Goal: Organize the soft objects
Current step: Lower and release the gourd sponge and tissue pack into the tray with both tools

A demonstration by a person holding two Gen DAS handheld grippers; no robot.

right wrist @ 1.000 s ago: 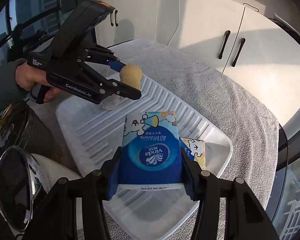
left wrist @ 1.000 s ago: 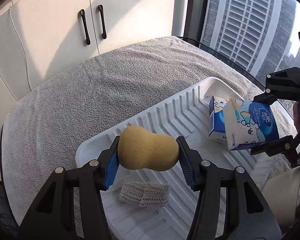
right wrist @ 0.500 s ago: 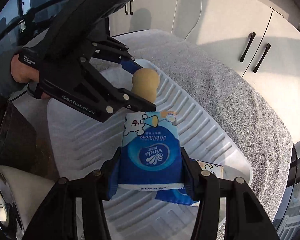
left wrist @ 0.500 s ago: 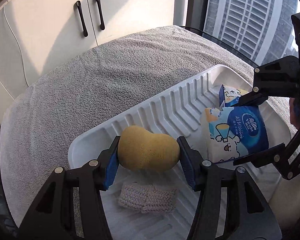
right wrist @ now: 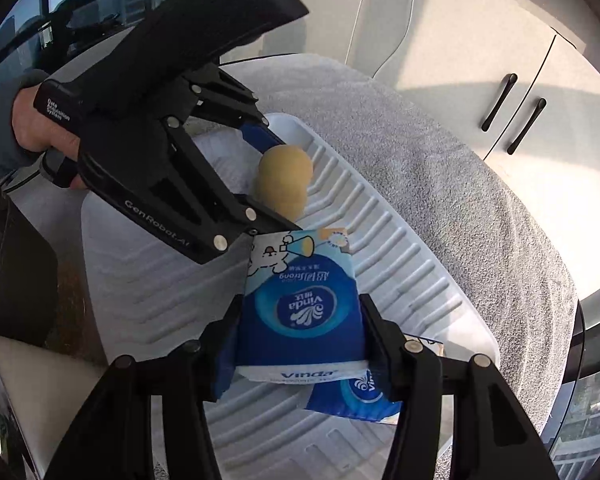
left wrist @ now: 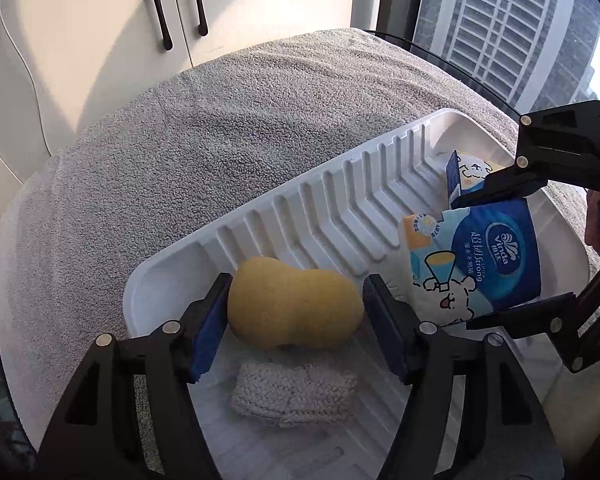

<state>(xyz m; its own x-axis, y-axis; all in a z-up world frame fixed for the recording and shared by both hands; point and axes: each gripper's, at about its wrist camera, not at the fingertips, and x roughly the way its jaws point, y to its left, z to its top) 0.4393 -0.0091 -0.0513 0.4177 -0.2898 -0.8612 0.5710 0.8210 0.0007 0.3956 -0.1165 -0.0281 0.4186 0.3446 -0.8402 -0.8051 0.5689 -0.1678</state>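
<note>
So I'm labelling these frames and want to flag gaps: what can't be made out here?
- Second tissue pack: right wrist view, mostly covered by the held tissue pack and right tongs; left wrist view, by the right tongs' arm.
- Knitted cloth: left wrist view, far edge under the sponge; unseen in right wrist view.
- Whether the sponge touches the white tray: unclear in both.
- Dark object: cut off at left edge.

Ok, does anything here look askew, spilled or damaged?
Nothing stands out. The left gripper is shut on the yellow sponge over the white tray; the right gripper is shut on a blue tissue pack. A second tissue pack and knitted cloth lie in the tray.
</note>
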